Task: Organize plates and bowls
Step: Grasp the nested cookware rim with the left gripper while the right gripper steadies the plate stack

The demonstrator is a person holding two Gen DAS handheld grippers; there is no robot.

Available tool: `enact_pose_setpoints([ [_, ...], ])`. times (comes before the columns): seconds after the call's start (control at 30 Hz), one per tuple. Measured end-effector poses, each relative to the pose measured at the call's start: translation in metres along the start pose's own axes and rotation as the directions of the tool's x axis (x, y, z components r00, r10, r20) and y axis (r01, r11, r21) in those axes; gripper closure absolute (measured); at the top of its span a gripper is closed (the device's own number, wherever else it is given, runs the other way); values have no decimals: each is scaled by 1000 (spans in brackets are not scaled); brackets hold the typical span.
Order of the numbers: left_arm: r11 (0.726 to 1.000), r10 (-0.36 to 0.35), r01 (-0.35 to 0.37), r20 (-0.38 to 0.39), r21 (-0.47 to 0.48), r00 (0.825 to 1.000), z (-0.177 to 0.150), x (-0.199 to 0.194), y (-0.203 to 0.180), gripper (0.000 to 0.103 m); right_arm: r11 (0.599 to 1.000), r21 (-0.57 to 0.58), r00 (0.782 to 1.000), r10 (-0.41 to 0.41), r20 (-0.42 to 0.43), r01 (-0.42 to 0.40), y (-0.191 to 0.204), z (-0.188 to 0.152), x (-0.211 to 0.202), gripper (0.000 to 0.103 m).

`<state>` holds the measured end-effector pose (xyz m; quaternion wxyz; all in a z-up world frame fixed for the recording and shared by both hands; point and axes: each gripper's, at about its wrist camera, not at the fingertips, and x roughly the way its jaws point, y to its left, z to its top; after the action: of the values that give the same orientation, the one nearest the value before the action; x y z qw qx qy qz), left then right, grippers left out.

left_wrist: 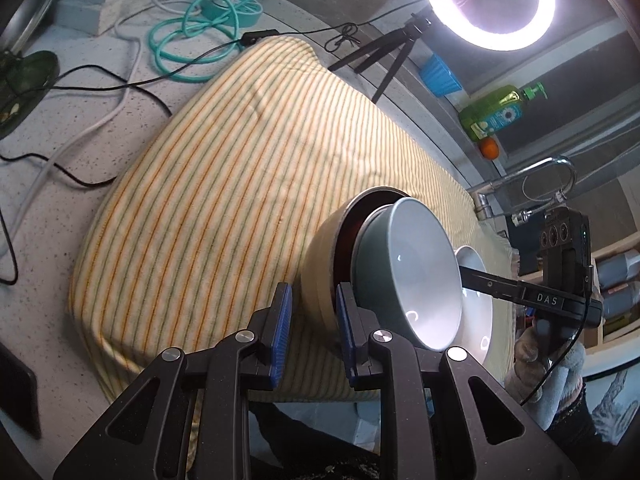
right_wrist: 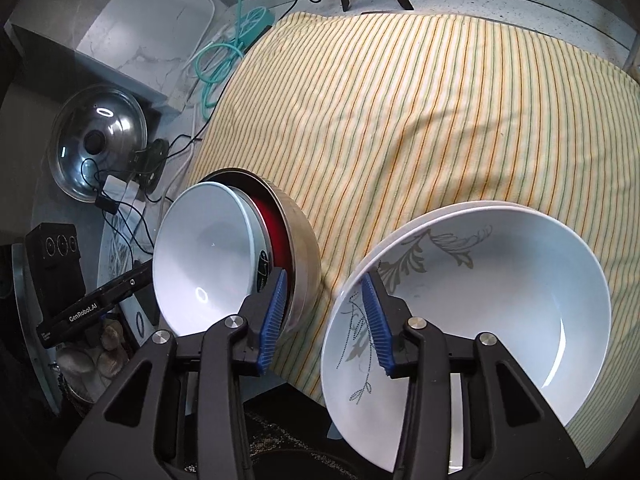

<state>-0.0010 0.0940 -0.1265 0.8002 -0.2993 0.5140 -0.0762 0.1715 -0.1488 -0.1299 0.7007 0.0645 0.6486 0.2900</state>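
You are looking down at a speckled countertop (left_wrist: 80, 128), most of it covered by a yellow striped cloth (left_wrist: 240, 160) laid flat with a few soft creases.

At the near right edge of the cloth sits a wide white bowl (right_wrist: 500, 300) with a grey leaf pattern. A second white rim shows just under it, so two appear to be nested. They tilt toward you and overhang the cloth's near edge.

Just to their left is a smaller nested stack, tipped on its side with the mouths facing left in the right wrist view. A steel bowl (right_wrist: 300, 240) is outermost, a red bowl (right_wrist: 272, 224) is inside it, and a grey-green bowl (left_wrist: 416, 272) with a white interior is innermost.

Your left gripper (left_wrist: 313, 290) is clenched on the steel bowl's wall, one blue pad outside and the other inside the rim, holding the stack tilted just over the cloth.

Your right gripper (right_wrist: 324, 276) is released. The patterned bowl's rim stands between its jaws, the right pad inside the bowl and the left pad clear of the rim, close to the steel bowl.

Farther off are a lit ring light (left_wrist: 488, 4) on a small tripod, a steel pot lid (right_wrist: 100, 140), a coiled teal cable (left_wrist: 192, 40) and a green soap bottle (left_wrist: 500, 110).
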Motion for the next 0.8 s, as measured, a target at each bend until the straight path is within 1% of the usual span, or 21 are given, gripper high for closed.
enact_pose_setpoints([
  [0.1, 1000, 5, -5, 11, -5, 1000, -2, -1, 0, 84, 1000, 3, 1000, 9, -1, -9, -2, 2, -1, 62],
  [0.27, 1000, 8, -8, 23, -20, 1000, -4, -2, 0, 84, 1000, -27, 1000, 3, 5, -3, 3, 3, -4, 63],
  [0.6, 1000, 12, -12, 36, -26, 999, -8, -4, 0, 84, 988, -142, 998, -57, 34, 61, 22, 6, -8, 63],
  [0.7, 999, 11, -10, 35, -30, 999, -9, -3, 0, 84, 976, -190, 994, -106, 32, 110, 30, 6, -4, 63],
  [0.73, 1000, 11, -10, 35, -29, 999, -9, -3, 1, 84, 976, -188, 994, -106, 30, 110, 29, 7, -2, 67],
  [0.77, 1000, 11, -10, 35, -29, 999, -9, -3, 1, 84, 976, -189, 995, -102, 19, 104, 29, 7, 1, 75],
  [0.8, 1000, 12, -11, 36, -28, 999, -9, -3, 1, 84, 977, -187, 995, -99, 11, 100, 29, 8, 2, 77],
])
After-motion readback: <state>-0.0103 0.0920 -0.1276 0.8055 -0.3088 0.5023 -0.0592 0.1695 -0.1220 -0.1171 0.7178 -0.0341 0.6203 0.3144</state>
